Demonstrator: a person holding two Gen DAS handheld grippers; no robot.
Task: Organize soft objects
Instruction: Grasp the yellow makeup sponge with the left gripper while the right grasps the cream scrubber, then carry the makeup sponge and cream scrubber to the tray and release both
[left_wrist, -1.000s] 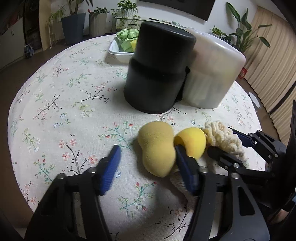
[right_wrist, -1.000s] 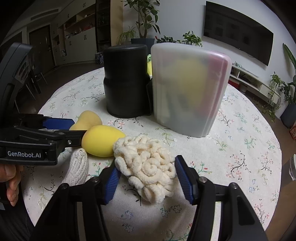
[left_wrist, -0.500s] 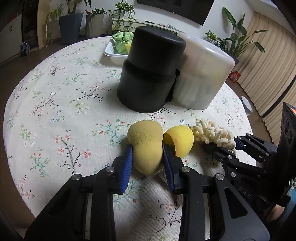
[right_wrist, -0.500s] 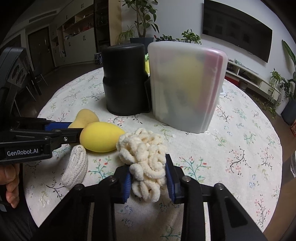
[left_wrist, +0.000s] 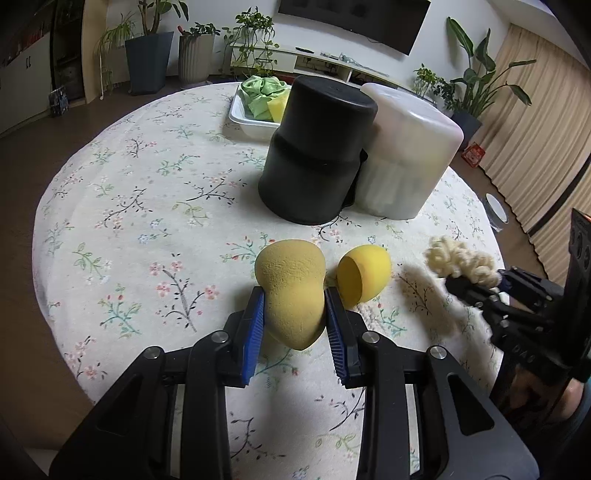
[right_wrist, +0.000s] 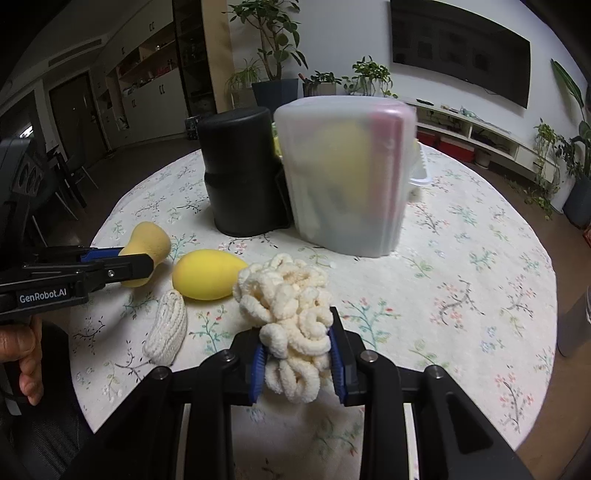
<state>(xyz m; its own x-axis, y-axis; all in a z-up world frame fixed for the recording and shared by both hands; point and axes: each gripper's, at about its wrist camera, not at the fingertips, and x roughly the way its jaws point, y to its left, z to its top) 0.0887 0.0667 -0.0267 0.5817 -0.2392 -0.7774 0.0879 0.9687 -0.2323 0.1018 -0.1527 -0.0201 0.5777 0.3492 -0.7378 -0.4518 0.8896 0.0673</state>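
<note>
Left claw (left_wrist: 294, 321) clamps the gourd-shaped sponge (left_wrist: 291, 291); right claw (right_wrist: 298, 360) clamps the looped chenille bundle (right_wrist: 291, 314), seemingly lifted.

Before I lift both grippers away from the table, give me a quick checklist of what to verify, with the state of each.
1. Left gripper shut on the tan gourd-shaped sponge: ok, both pads press its narrow waist.
2. Right gripper shut on the cream loopy scrubber: ok, loops are squeezed between the pads.
3. Yellow egg sponge apart from the left grip: ok, beside it, ungripped.
4. White knitted roll clear of both grippers: ok, lying loose on the tablecloth.
5. Room in the white tray behind the black container: cannot tell, mostly hidden.
</note>
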